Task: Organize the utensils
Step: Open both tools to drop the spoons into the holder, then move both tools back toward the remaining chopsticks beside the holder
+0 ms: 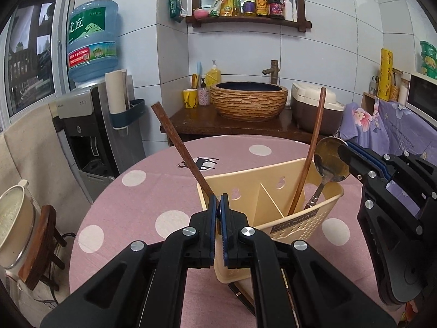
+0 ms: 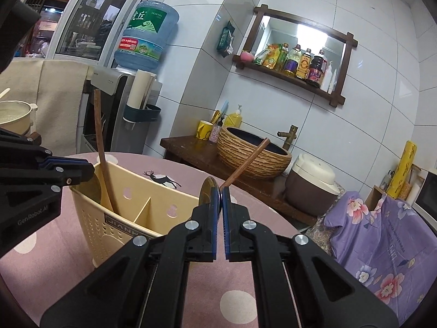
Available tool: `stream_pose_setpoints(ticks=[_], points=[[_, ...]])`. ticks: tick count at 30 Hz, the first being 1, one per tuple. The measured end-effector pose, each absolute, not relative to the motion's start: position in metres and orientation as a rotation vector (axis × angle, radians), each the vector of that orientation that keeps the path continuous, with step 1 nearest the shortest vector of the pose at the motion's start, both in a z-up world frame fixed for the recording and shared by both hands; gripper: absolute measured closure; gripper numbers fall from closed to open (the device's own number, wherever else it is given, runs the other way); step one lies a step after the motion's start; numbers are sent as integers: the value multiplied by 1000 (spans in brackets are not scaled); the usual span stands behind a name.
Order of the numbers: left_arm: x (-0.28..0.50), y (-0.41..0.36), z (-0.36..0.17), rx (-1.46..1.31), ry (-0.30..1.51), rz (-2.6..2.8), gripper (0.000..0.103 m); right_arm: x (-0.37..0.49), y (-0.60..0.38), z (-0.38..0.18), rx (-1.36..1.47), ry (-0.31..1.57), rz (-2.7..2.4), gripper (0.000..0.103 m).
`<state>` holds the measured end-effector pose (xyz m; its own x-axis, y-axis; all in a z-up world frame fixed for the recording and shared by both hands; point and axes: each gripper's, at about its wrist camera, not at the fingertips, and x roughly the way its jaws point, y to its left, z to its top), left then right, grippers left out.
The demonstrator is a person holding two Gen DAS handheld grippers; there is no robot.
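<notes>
Two claws work at a cream caddy (image 1: 300, 218) (image 2: 90, 218) that stands on the pink, white-dotted bench (image 1: 136, 205) (image 2: 232, 287). The caddy has perforated walls and a divider that splits it into two compartments.

From its own camera, the left claw (image 1: 218, 205) (image 2: 87, 170) has its jaws pressed almost together. They pinch the lower part of a flat wooden handle (image 1: 180, 153) (image 2: 99, 136) right at the caddy's near-left rim. That handle leans up and away to the left. The right wrist view shows its lower end going down inside the compartment on the left claw's side. What lies at its foot is too dark to tell.

The right claw (image 1: 345, 154) (image 2: 220, 199) is fully closed on the bowl of a metal spoon (image 1: 327, 158) (image 2: 209, 191), which shows edge-on between the blue pads in its own view. The spoon hangs bowl-up above the caddy's far-right corner. Its shaft runs down into the other compartment, the one on the right in the left wrist view. A round wooden stick (image 1: 311, 147) (image 2: 245, 164) stands tilted in that same compartment, just beside the spoon's shaft. Its top leans toward a ribbed basin (image 1: 248, 101) (image 2: 254, 158) on the dark counter behind the bench.
</notes>
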<state>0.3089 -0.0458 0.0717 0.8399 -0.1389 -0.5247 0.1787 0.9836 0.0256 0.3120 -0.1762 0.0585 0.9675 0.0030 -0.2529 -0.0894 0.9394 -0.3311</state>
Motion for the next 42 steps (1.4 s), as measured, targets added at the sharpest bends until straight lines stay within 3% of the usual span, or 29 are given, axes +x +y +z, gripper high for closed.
stream_pose_setpoints(ticks=[5, 6, 7, 9, 11, 17, 21, 23, 28, 39, 42], points=[[298, -43, 70, 66, 534, -184, 96, 306, -180, 57, -332, 243, 53, 97], [295, -43, 70, 66, 530, -184, 88, 306, -181, 58, -325, 244, 53, 96], [292, -42, 70, 67, 526, -179, 72, 305, -183, 58, -317, 244, 52, 93], [285, -37, 69, 55, 510, -169, 55, 302, -187, 58, -302, 241, 50, 81], [280, -31, 68, 34, 512, -158, 53, 297, -190, 61, -285, 223, 45, 56], [268, -16, 61, -49, 556, -164, 48, 284, -200, 68, -235, 215, 33, 55], [255, -6, 58, -83, 554, -148, 38, 274, -211, 71, -182, 238, 32, 53], [249, -1, 55, -93, 558, -139, 34, 267, -217, 72, -155, 264, 36, 44], [234, 7, 45, -112, 580, -124, 22, 251, -226, 63, -103, 353, 63, 41], [216, 11, 7, -142, 682, -95, 19, 220, -225, 9, -92, 525, 102, 41], [214, 13, -5, -161, 725, -95, 27, 216, -227, -8, -83, 564, 86, 41]])
